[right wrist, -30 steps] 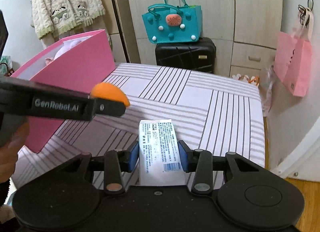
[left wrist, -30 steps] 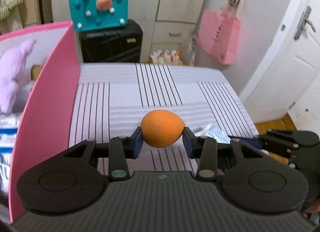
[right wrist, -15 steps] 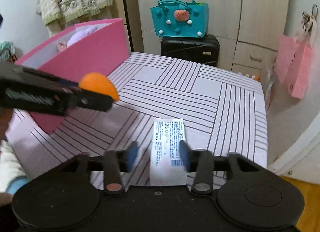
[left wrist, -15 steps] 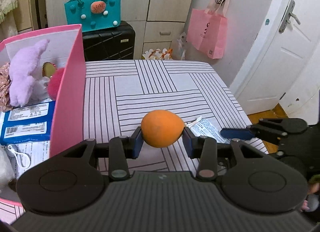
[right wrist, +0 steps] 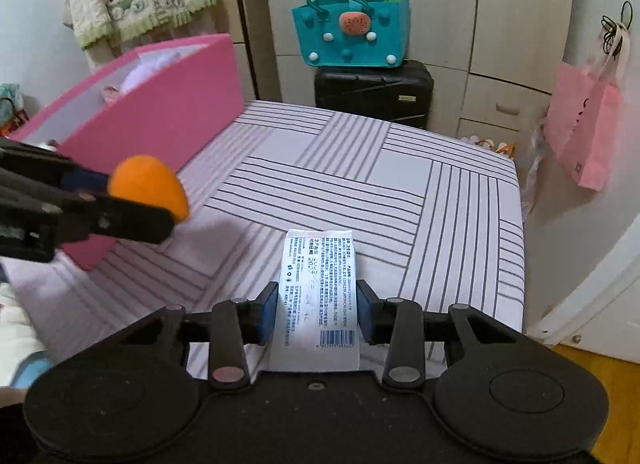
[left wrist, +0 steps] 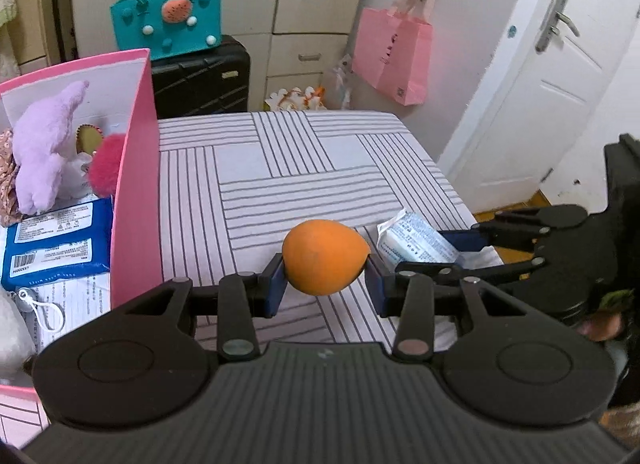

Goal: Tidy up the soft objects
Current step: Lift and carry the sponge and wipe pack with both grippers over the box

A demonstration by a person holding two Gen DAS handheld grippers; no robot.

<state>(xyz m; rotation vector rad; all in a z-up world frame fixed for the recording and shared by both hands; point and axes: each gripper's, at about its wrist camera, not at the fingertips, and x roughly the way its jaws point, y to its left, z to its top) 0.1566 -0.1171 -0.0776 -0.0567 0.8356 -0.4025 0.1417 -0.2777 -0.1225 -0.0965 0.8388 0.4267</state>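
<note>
- The left gripper [left wrist: 325, 278] is pinching the orange ball [left wrist: 323, 257] between its two blue pads, and it is holding the ball in the air above the striped table [left wrist: 280, 168], just beside the pink box [left wrist: 138, 184].
- The right gripper [right wrist: 317, 312] is closing on the white pack [right wrist: 316, 300]; both pads are touching the sides of the pack, and its front end is lying on the table.
- Inside the box, a purple plush [left wrist: 44, 152], a red pompom [left wrist: 105, 170] and a blue pack [left wrist: 56, 242] are lying close together.
</note>
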